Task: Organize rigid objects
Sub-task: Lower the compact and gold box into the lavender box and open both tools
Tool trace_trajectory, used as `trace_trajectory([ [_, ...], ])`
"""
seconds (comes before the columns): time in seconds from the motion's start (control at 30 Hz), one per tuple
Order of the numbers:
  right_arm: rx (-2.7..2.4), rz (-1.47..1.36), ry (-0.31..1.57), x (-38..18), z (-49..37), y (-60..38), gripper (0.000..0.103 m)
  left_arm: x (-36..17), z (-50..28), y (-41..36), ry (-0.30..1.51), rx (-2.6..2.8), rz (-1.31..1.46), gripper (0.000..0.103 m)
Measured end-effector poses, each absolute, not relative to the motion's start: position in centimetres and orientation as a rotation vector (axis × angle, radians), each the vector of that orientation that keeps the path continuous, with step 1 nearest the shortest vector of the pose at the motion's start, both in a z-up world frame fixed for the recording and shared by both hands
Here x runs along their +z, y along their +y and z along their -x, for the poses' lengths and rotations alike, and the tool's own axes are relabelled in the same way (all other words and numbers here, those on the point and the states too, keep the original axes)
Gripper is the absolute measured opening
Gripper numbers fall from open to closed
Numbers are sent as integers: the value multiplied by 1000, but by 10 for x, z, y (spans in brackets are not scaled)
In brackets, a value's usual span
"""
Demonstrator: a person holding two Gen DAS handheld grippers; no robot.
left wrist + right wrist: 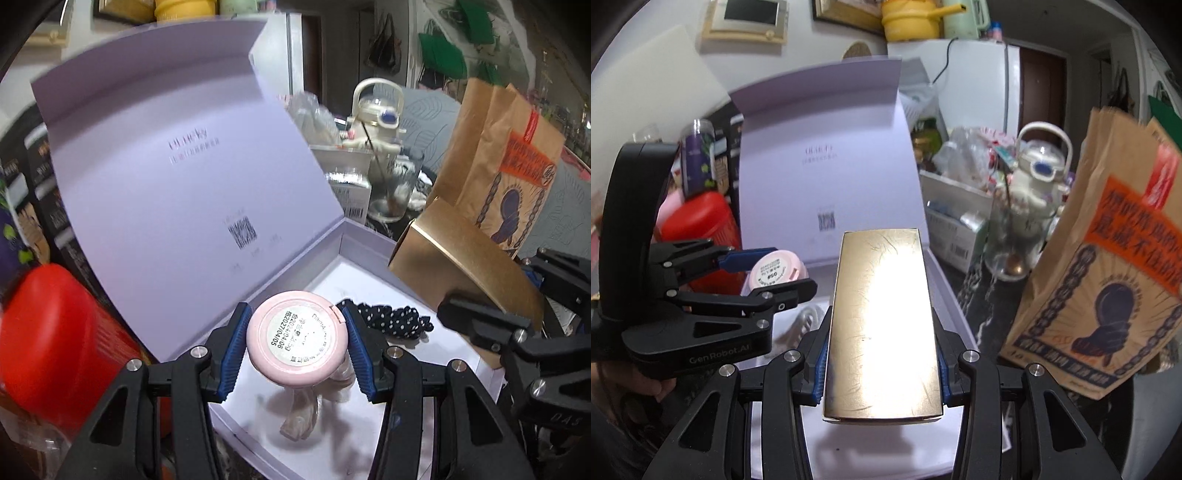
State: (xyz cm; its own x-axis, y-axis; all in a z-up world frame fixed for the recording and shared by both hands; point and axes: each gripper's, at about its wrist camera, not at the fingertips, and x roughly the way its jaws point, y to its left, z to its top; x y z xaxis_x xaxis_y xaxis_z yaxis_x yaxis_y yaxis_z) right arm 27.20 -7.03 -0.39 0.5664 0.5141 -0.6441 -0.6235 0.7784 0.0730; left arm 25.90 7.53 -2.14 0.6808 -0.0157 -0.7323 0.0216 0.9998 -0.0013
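The left tool (297, 341) is gripping a round pink compact (297, 336) by its rim, label side toward the camera, hovering over the white floor of the open lilac gift box (384, 236). The right tool (882, 363) is clamping a long gold box (882, 321) by its sides, holding it lengthwise above the same gift box, just beside the compact. Lying in the box are a polka-dot hair tie (391, 319) and a clear plastic hair clip (301, 413) directly under the compact. The likeliest trouble is crowding: both tools are sharing a narrow space, so the gold box could be knocking the compact, or the compact could be landing on the clip and tipping. The upright lid (177, 177) may also get bumped. Only the left wrist view is showing the hair tie and clip plainly; only the right view is showing the gold box's full scratched top and the brown paper bag (1108, 266) standing close on the counter.
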Motion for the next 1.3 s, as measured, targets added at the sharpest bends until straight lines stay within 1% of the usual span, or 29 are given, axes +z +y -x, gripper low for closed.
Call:
trace_trajectory([
  [0.47, 670, 197, 813, -41, -286, -57, 43, -58, -281, 78, 957, -11, 3, 50],
  [0.8, 653, 245, 858, -60, -288, -46, 44, -60, -283, 71, 932, 14, -47, 50],
  [1.0, 636, 239, 865, -62, -293, -48, 47, -61, -285, 76, 949, 6, -15, 50],
  [1.03, 636, 239, 860, -60, -293, -49, 49, -61, -284, 77, 953, 11, -11, 50],
  [1.07, 631, 243, 852, -58, -293, -49, 53, -61, -284, 77, 956, 13, -10, 50],
  [1.1, 624, 246, 843, -57, -293, -51, 55, -61, -284, 78, 960, 14, -10, 50],
  [1.27, 618, 235, 847, -53, -296, -56, 56, -57, -284, 80, 962, 17, 7, 51],
  [1.3, 616, 236, 849, -54, -298, -56, 56, -56, -283, 80, 960, 18, 4, 55],
])
